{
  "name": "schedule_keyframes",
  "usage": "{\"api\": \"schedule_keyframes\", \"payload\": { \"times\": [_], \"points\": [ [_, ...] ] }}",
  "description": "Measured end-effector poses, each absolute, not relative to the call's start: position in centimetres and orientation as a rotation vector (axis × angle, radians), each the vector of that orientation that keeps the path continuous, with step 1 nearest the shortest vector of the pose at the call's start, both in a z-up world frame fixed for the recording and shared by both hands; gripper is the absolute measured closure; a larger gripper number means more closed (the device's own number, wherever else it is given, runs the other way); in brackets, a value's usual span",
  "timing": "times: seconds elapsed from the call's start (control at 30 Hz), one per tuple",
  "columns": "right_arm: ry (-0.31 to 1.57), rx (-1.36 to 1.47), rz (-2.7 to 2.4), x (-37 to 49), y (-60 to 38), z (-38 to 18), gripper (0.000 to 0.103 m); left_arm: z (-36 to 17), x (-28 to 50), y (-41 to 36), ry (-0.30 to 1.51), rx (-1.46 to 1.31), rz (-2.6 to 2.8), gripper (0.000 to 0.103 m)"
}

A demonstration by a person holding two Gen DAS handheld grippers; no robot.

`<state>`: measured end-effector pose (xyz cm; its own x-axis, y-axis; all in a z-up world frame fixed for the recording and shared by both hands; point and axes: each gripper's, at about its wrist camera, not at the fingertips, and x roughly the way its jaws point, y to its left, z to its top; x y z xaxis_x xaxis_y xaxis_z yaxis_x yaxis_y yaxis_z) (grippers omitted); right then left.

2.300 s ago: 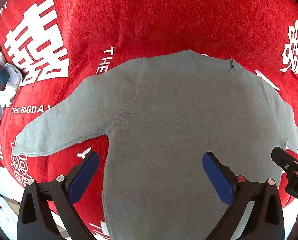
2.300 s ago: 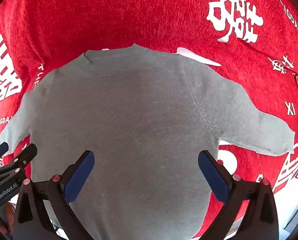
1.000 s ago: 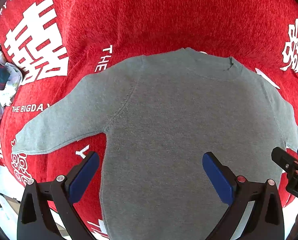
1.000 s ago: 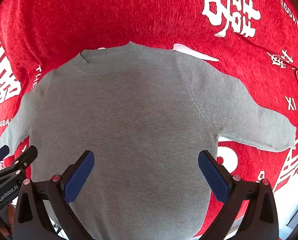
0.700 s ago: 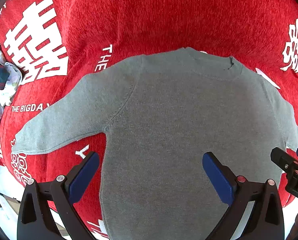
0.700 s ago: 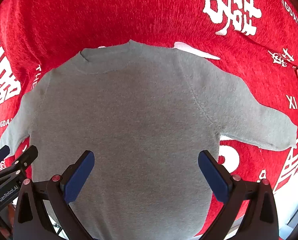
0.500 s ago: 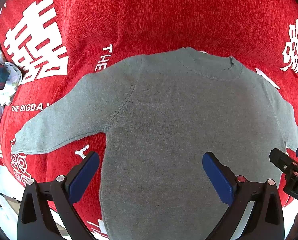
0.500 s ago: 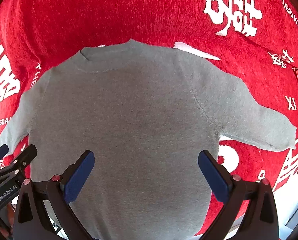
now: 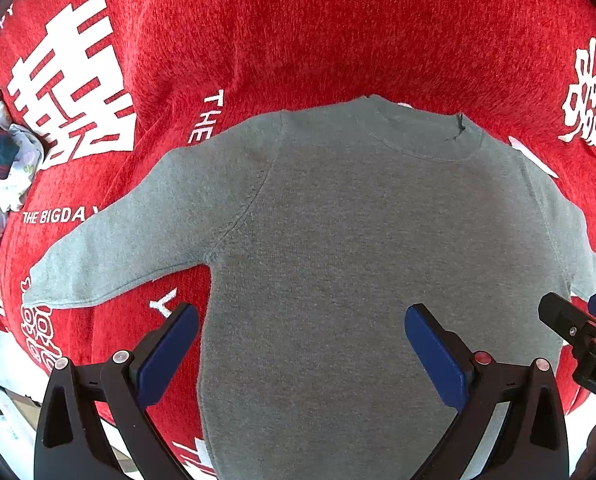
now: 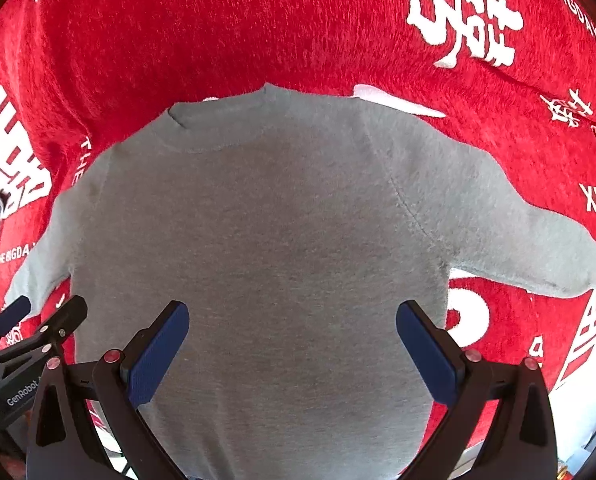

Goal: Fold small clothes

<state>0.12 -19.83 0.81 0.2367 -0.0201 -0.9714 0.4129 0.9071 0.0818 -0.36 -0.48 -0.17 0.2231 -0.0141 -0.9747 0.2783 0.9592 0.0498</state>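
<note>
A small grey long-sleeved sweater lies flat on a red cloth, collar at the far side, both sleeves spread out. It also shows in the right wrist view. My left gripper is open and empty, above the sweater's lower left part. My right gripper is open and empty, above the sweater's lower right part. The left sleeve reaches out to the left, the right sleeve to the right. The hem is hidden below both views.
The red cloth with white characters and lettering covers the table. A heap of other clothes lies at the far left edge. The table's white edge shows at the lower right. Each gripper shows at the other view's edge.
The sweater has shifted and smoothed slightly over the last two seconds. Both grippers stay open and almost still above it.
</note>
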Motion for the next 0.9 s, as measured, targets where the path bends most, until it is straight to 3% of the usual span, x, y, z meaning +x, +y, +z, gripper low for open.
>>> {"api": "schedule_keyframes", "payload": {
  "times": [0.9],
  "points": [
    [1.334,0.353,-0.295,-0.4,-18.7,0.6,0.0,-0.4,-0.5,0.7,1.342,0.192,-0.21,0.0]
  ]
}}
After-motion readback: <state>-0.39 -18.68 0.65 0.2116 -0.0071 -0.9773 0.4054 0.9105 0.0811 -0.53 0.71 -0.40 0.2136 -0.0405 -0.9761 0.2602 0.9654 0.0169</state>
